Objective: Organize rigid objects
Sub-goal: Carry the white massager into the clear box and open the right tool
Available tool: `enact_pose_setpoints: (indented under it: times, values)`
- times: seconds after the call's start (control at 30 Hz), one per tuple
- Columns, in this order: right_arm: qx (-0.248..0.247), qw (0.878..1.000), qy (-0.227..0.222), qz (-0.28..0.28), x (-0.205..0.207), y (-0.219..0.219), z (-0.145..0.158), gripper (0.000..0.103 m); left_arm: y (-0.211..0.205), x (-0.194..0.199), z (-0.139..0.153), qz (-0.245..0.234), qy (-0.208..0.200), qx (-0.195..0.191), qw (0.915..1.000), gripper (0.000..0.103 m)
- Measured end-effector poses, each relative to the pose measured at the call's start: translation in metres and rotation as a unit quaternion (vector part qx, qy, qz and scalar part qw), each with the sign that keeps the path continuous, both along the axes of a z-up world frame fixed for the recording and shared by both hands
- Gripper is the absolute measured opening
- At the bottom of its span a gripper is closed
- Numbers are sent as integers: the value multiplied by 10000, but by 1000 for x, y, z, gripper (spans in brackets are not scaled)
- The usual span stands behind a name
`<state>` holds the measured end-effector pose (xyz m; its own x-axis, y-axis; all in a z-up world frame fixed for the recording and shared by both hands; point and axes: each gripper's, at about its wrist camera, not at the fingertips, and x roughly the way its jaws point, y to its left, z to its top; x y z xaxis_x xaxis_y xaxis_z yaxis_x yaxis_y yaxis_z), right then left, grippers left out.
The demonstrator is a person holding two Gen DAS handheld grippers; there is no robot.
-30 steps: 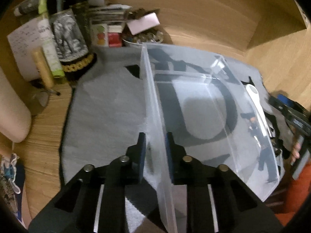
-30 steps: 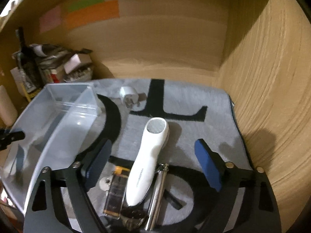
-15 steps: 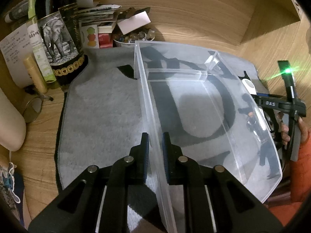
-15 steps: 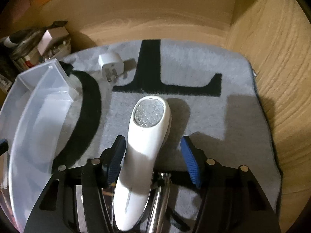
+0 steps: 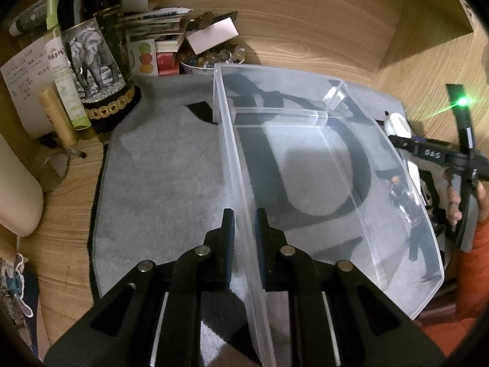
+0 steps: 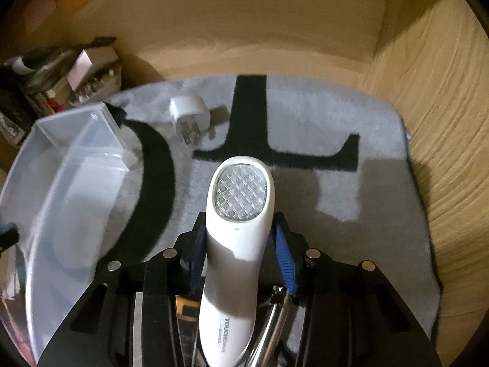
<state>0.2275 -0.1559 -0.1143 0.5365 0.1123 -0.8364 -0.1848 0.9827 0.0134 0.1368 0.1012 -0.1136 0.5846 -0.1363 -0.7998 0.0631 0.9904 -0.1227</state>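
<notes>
Grey mat with black lettering covers the wooden bench. Left gripper, lower centre, has its jaws pinching the near wall of the clear bin. Right gripper has its jaws clamping the white handheld device at frame centre; a white plug adapter lies upper left.

A dark bottle with an elephant label stands far left beside stacked papers and small boxes, a bowl of glass marbles just right, on the wooden desktop.
</notes>
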Motion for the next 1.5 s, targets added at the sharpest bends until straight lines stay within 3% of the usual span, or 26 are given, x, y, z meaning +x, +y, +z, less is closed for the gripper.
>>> enact_pose_setpoints:
  times: [0.5, 0.83, 1.0, 1.33, 1.5]
  values:
    - [462, 9897, -1311, 341, -53, 14, 86, 37, -4, -11, -4, 256, -55, 120, 9996, 12]
    - [620, 9736, -1957, 997, -73, 63, 135, 37, -4, -11, -5, 208, -127, 70, 9997, 12]
    - [717, 9675, -2015, 1350, -69, 88, 138, 37, -2, -11, -5, 174, -123, -24, 9998, 12]
    - [345, 9744, -1208, 1862, -46, 145, 72, 37, -3, -13, -6, 157, -146, -42, 9998, 12]
    - [230, 9729, -1191, 1969, -61, 144, 68, 37, -3, -13, -6, 149, -153, -18, 9998, 12]
